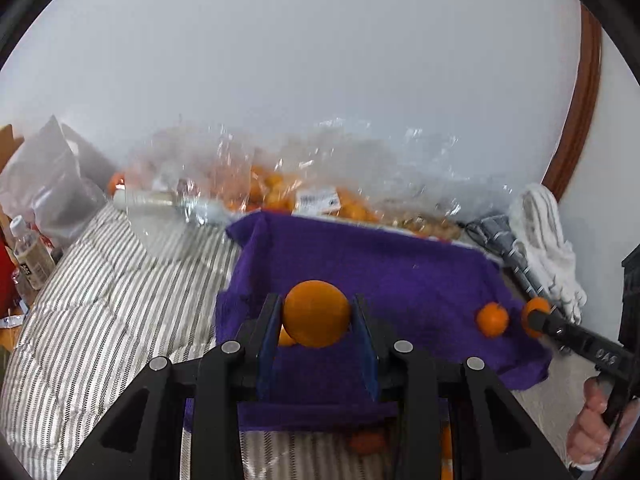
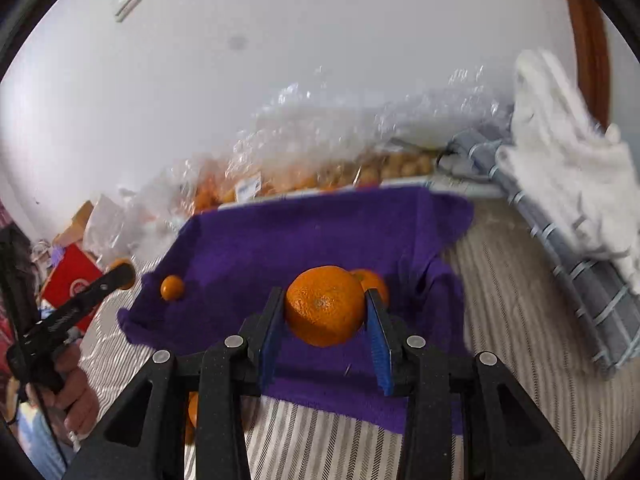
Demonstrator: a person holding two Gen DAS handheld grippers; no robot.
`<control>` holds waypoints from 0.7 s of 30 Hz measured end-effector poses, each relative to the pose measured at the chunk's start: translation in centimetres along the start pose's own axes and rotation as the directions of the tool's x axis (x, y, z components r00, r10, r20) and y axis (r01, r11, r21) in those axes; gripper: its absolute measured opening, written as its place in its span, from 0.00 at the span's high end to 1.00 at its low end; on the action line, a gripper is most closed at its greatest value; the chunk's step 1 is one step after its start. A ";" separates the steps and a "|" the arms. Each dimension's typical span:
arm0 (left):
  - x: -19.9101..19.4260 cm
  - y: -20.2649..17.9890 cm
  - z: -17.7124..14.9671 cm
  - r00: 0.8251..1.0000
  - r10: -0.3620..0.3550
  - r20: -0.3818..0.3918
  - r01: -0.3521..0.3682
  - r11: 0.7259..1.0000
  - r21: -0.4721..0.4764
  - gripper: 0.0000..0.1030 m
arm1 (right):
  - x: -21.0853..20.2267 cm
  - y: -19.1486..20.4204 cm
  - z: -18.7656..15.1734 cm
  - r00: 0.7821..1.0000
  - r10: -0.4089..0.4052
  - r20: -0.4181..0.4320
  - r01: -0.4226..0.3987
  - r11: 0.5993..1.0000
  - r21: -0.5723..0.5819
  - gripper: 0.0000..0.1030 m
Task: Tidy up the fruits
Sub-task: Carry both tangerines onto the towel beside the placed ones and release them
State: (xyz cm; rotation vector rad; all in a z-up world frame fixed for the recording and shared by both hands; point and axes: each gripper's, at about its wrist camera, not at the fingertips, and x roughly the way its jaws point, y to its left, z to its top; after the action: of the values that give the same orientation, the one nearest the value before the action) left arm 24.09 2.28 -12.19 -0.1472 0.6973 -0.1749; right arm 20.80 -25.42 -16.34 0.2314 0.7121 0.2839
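My left gripper is shut on an orange and holds it over the near left part of a purple cloth. My right gripper is shut on another orange above the same purple cloth. In the left wrist view the right gripper shows at the right with its orange. One loose orange lies on the cloth; another peeks out behind my left fingers. In the right wrist view loose oranges lie on the cloth at left and behind my held orange.
Clear plastic bags of oranges lie behind the cloth by the wall. The cloth lies on a striped bedspread. A white towel and grey checked fabric sit at right. A bottle and a red box stand at left.
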 end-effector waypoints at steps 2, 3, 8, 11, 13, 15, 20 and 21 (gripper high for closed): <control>0.3 0.7 -0.1 1.000 -0.012 -0.010 0.012 0.999 -0.031 0.67 | -0.1 -0.2 -0.2 1.000 0.006 0.007 -0.006 1.000 0.014 0.62; 0.4 1.0 -0.1 1.000 -0.021 -0.018 0.020 0.999 -0.046 0.67 | -0.1 -0.3 -0.2 1.000 0.011 0.007 -0.011 1.000 0.017 0.62; 1.5 1.2 -0.5 0.999 0.003 -0.048 -0.005 0.999 -0.033 0.67 | 1.2 0.2 -0.7 0.999 -0.040 -0.035 0.040 0.999 -0.016 0.62; 2.0 0.7 -0.8 0.998 0.019 -0.062 -0.020 1.000 -0.005 0.67 | 1.8 0.7 -1.0 0.996 -0.067 -0.062 0.063 0.997 -0.053 0.62; 2.1 0.4 -1.1 0.997 0.017 -0.076 -0.017 1.000 0.005 0.67 | 2.2 1.1 -1.3 0.993 -0.087 -0.081 0.080 0.994 -0.080 0.62; 2.3 0.2 -1.2 0.996 0.024 -0.090 -0.023 1.000 0.016 0.67 | 2.5 1.3 -1.5 0.990 -0.108 -0.092 0.098 0.990 -0.100 0.62; 2.6 0.0 -1.4 0.994 0.038 -0.107 -0.035 0.999 0.030 0.67 | 3.7 1.0 -1.9 0.977 -0.174 -0.123 0.160 0.980 -0.115 0.62; 2.7 0.0 -1.4 0.993 0.039 -0.111 -0.036 0.999 0.026 0.67 | 4.0 0.8 -2.0 0.975 -0.180 -0.127 0.166 0.980 -0.112 0.62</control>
State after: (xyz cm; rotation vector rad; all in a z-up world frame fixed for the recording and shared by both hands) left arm 25.17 1.65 -14.96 -0.1014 0.8087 -0.1562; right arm 22.16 -23.08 -19.97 0.0536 0.8460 0.1695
